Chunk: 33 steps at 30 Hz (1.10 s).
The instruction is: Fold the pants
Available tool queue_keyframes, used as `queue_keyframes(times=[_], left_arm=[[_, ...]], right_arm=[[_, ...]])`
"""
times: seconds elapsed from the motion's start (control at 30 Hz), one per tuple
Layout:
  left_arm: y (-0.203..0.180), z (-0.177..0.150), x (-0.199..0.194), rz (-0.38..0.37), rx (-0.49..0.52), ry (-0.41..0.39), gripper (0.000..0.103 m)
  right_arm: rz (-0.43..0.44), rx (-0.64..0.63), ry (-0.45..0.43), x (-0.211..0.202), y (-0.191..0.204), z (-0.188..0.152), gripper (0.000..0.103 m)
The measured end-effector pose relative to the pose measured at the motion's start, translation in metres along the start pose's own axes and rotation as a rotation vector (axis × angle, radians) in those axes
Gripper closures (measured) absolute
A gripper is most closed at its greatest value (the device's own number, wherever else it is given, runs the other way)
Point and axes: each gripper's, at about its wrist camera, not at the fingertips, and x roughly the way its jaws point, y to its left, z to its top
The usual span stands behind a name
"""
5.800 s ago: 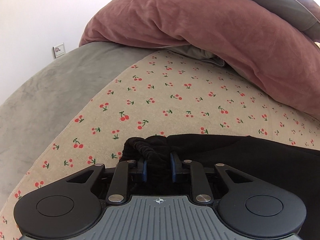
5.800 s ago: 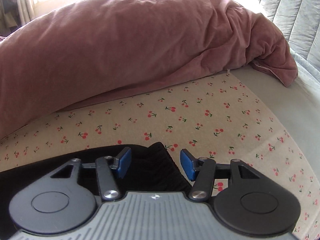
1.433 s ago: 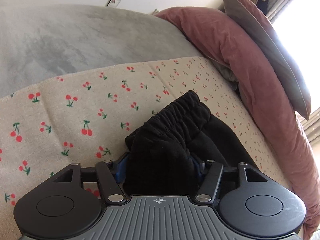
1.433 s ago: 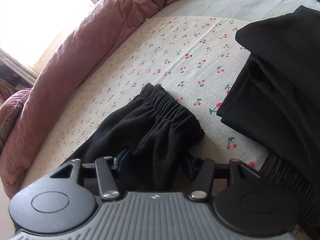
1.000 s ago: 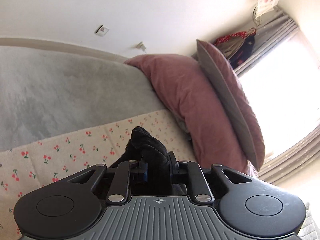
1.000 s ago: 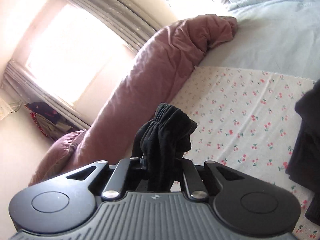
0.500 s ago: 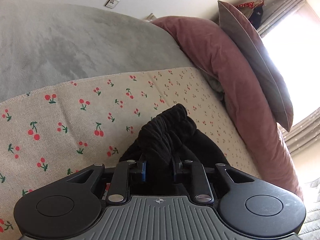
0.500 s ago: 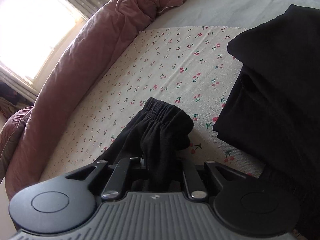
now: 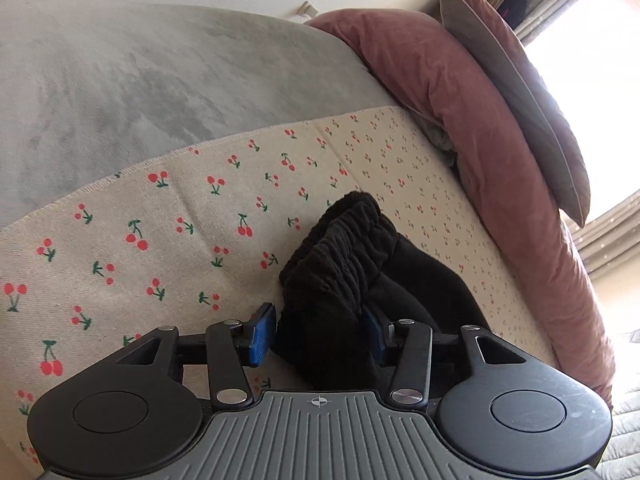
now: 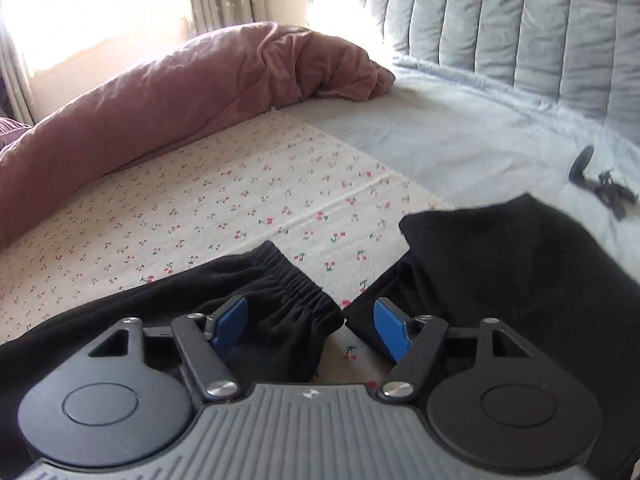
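Note:
The black pants (image 9: 344,268) lie bunched on the cherry-print cloth (image 9: 168,224), elastic waistband facing away. My left gripper (image 9: 318,334) is open, its blue pads on either side of the black fabric without squeezing it. In the right wrist view the pants (image 10: 276,300) lie flat with the gathered waistband (image 10: 298,280) toward the right. My right gripper (image 10: 310,326) is open above that waistband edge, holding nothing.
A second black folded garment (image 10: 520,272) lies just right of the right gripper. A pink duvet (image 10: 180,88) runs along the far side of the cloth, with a grey pillow (image 9: 520,92) on it. A small black object (image 10: 600,188) lies on the pale sheet.
Both grippers were shut on the pants and held them up a second ago. They lowered the fabric onto the cloth and have both opened, releasing it.

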Motion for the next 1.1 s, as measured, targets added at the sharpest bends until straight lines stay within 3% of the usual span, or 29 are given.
queue_keyframes(times=[0.07, 0.1, 0.23, 0.33, 0.37, 0.43, 0.53, 0.63, 0.7, 0.77, 0.8, 0.9, 1.1], left_arm=[[-0.003, 0.008, -0.018, -0.002, -0.012, -0.061, 0.056], [-0.007, 0.012, -0.025, -0.011, -0.011, -0.082, 0.056], [-0.042, 0.02, -0.033, -0.093, -0.017, -0.144, 0.055], [-0.089, 0.025, -0.001, -0.133, -0.046, -0.075, 0.054], [-0.11, 0.024, 0.012, -0.154, -0.023, -0.065, 0.053], [-0.141, 0.018, 0.037, -0.127, 0.032, -0.047, 0.053], [-0.15, 0.001, 0.073, -0.133, 0.055, 0.0, 0.053], [-0.131, -0.02, 0.096, -0.11, 0.068, 0.036, 0.055], [-0.125, -0.023, 0.103, -0.053, 0.08, 0.058, 0.057], [-0.126, -0.021, 0.098, -0.075, 0.077, 0.02, 0.057], [-0.129, -0.021, 0.094, -0.085, 0.095, -0.002, 0.054], [-0.136, -0.025, 0.092, -0.063, 0.155, -0.015, 0.054], [-0.129, -0.024, 0.095, -0.061, 0.123, -0.027, 0.055]], right_arm=[[0.047, -0.04, -0.086, -0.015, 0.022, 0.01, 0.033], [0.165, -0.109, -0.085, -0.017, 0.046, 0.017, 0.036], [0.568, -0.513, 0.014, -0.012, 0.185, 0.012, 0.051], [0.847, -0.659, 0.194, 0.005, 0.291, -0.006, 0.055], [0.889, -0.702, 0.239, 0.012, 0.323, -0.014, 0.056], [0.95, -0.77, 0.3, 0.018, 0.38, -0.032, 0.056], [1.016, -0.804, 0.425, 0.036, 0.439, -0.049, 0.056], [1.012, -0.886, 0.532, 0.047, 0.463, -0.071, 0.056], [1.02, -0.938, 0.505, 0.037, 0.458, -0.077, 0.062], [1.052, -0.953, 0.468, 0.023, 0.449, -0.078, 0.079], [1.064, -0.962, 0.444, 0.014, 0.443, -0.078, 0.082], [1.077, -1.019, 0.408, -0.007, 0.43, -0.088, 0.087], [1.121, -1.055, 0.356, -0.023, 0.414, -0.082, 0.088]])
